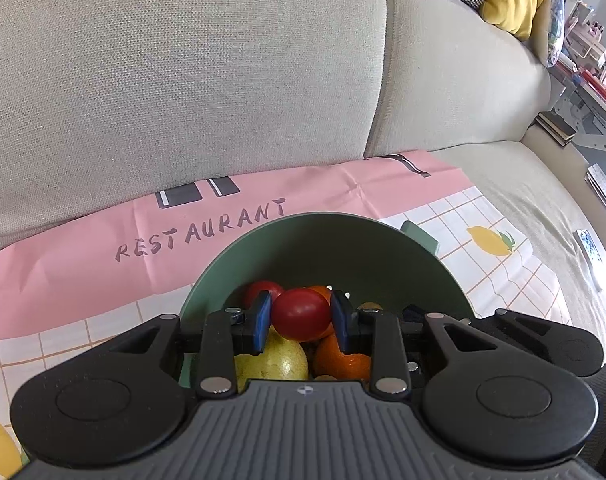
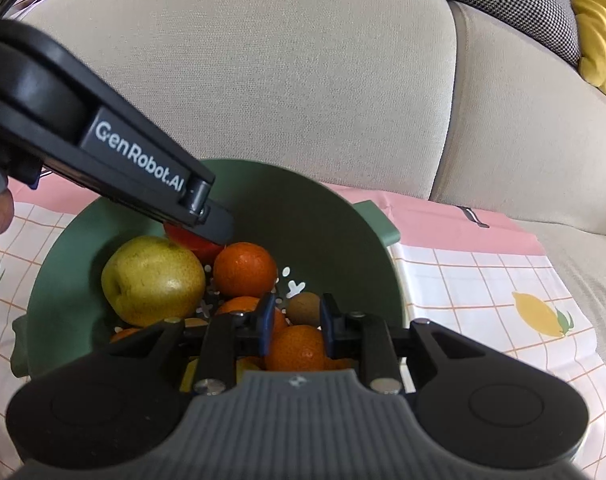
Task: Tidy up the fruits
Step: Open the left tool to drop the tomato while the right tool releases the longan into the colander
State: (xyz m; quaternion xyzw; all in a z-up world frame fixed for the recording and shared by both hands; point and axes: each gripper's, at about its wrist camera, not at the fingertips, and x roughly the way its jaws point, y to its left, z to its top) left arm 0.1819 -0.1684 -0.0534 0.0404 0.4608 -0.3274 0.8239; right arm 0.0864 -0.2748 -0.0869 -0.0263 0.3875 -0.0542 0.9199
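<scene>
Left wrist view: I am seeing my left gripper (image 1: 301,320) clamping a red tomato (image 1: 301,314) inside the green bowl (image 1: 303,232), above the yellow pear (image 1: 271,360). Right of the pear, my right gripper (image 2: 293,320) is closing narrowly on a tangerine (image 2: 295,348), though whether both pads are touching is hard to judge. Lifting together, I am risking the smooth tomato slipping, or the grippers colliding over the bowl.

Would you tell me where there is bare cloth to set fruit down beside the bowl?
Free: the checked cloth right of the bowl, around the printed lemon, and the pink strip between bowl and sofa back. Crowded: the bowl itself, with pear, oranges and both grippers.
</scene>
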